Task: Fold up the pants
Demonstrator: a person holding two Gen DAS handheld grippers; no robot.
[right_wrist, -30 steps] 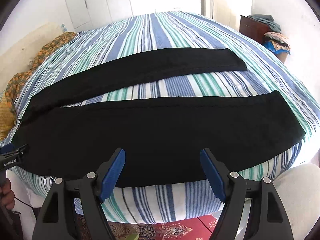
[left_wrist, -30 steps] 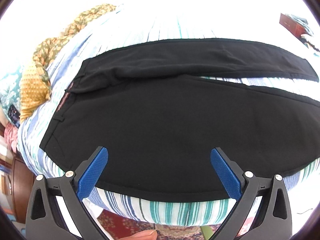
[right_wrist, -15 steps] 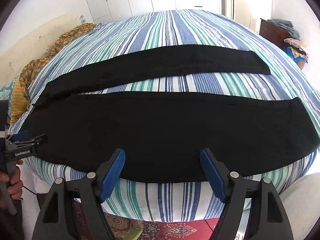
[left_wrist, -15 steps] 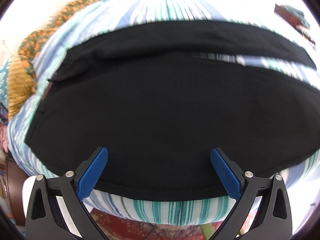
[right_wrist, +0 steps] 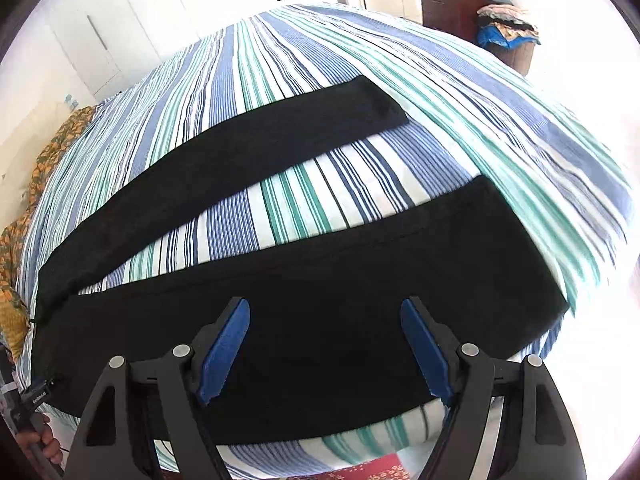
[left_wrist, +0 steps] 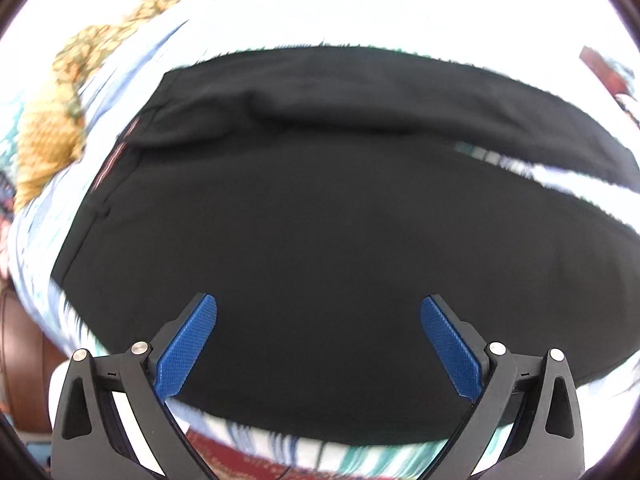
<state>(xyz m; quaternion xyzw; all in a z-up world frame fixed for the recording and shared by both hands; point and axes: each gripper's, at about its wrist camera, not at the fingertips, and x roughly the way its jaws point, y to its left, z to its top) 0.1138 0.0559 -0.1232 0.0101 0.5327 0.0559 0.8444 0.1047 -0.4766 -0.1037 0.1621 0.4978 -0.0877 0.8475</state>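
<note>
On the striped bed (right_wrist: 280, 60), black pants (right_wrist: 320, 280) lie flat with 2 legs apart; left gripper (left_wrist: 319, 344) and right gripper (right_wrist: 325, 350) hover above, jaws spread, empty.

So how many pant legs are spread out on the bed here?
2. The near leg lies along the bed's front edge, just ahead of the right tool. The far leg lies beyond it, with a wedge of striped sheet showing between them. Nothing looks hidden.
</note>
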